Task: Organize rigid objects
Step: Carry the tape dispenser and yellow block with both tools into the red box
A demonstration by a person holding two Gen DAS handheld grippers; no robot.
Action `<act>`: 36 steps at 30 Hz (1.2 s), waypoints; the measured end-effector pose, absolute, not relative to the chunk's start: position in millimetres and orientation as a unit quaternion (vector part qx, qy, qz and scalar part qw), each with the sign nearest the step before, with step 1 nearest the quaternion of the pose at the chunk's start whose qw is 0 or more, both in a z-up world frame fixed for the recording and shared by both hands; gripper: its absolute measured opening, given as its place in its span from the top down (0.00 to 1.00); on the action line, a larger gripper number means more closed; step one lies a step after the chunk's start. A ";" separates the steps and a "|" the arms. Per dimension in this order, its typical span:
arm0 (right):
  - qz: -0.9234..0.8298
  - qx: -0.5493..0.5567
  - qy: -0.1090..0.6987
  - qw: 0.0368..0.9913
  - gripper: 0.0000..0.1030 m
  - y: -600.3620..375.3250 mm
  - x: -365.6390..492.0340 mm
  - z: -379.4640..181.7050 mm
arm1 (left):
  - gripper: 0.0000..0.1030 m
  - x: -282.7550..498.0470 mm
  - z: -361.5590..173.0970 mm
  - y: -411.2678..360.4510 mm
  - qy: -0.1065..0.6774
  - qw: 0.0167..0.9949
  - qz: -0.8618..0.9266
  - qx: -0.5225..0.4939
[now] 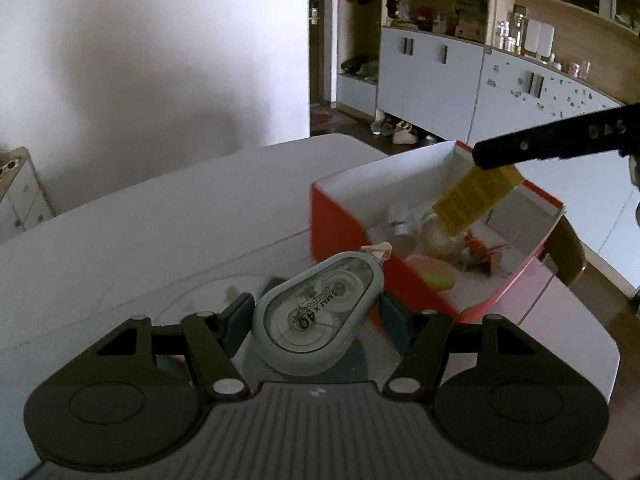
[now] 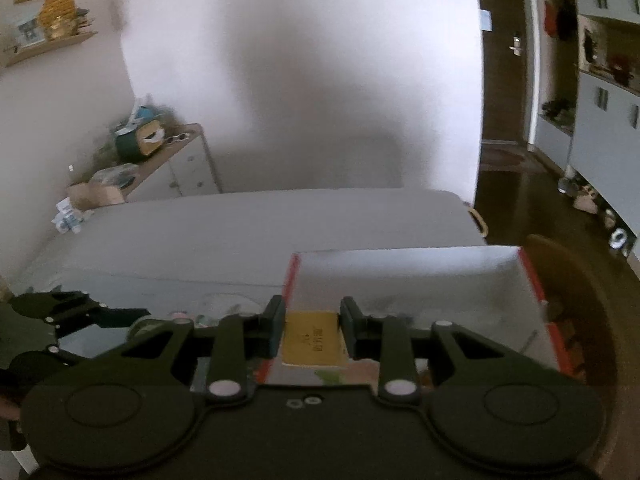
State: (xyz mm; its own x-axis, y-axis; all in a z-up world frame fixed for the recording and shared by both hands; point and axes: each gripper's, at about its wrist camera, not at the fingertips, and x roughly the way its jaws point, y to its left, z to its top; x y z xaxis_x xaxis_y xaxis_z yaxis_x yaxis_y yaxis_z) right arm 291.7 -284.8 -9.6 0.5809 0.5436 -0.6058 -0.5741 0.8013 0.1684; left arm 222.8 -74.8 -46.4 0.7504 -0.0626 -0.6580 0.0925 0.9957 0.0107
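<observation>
My left gripper (image 1: 316,312) is shut on a grey-green correction tape dispenser (image 1: 320,312) and holds it above the grey table, just left of a red box (image 1: 340,224) with a white inside. My right gripper (image 2: 313,320) is shut on a small yellow box (image 2: 314,340) and holds it over the red box (image 2: 532,280). In the left wrist view the yellow box (image 1: 476,196) hangs from the right gripper's black fingers (image 1: 532,144) above the red box's open top. The left gripper (image 2: 80,312) shows at the left edge of the right wrist view.
The red box holds several small items: a white bottle (image 1: 400,216), a yellow-green ball (image 1: 438,280), an orange-brown piece (image 1: 480,250). A wooden chair back (image 1: 568,252) stands right of the table. A low cabinet (image 2: 172,160) stands by the wall; shelves (image 1: 500,60) line the far side.
</observation>
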 end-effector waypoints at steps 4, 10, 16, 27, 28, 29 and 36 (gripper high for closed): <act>0.302 -0.015 0.341 0.890 0.72 -304.9 303.8 -16.3 | 0.34 237.7 -42.0 -102.1 0.351 0.934 -0.051 0.039; 0.292 -0.003 0.353 0.889 0.72 -332.3 319.5 -27.9 | 0.34 262.2 -44.5 -141.0 0.361 0.928 -0.058 0.070; 0.298 -0.009 0.370 0.880 0.72 -343.3 326.6 -45.3 | 0.34 294.2 -50.2 -163.8 0.374 0.923 -0.053 0.073; 0.343 -0.022 0.399 0.850 0.72 -345.5 330.9 -64.7 | 0.34 348.3 -69.4 -197.1 0.405 0.910 -0.026 0.092; 0.345 -0.025 0.402 0.848 0.72 -344.6 331.0 -66.8 | 0.34 352.6 -71.2 -199.3 0.407 0.908 -0.023 0.092; 0.347 -0.027 0.403 0.846 0.72 -343.9 331.7 -68.8 | 0.34 358.0 -74.6 -200.6 0.410 0.907 -0.021 0.093; 0.354 -0.023 0.418 0.836 0.72 -346.0 340.6 -84.8 | 0.34 383.2 -88.6 -215.3 0.428 0.897 -0.006 0.106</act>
State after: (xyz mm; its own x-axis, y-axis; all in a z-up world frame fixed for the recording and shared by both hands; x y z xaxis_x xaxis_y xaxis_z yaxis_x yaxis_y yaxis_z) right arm 340.6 -346.0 -84.8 0.3993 0.5727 -0.7159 -0.6109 0.7485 0.2580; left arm 383.2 -215.3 -88.6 0.6336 0.0811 -0.7694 0.1010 0.9773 0.1862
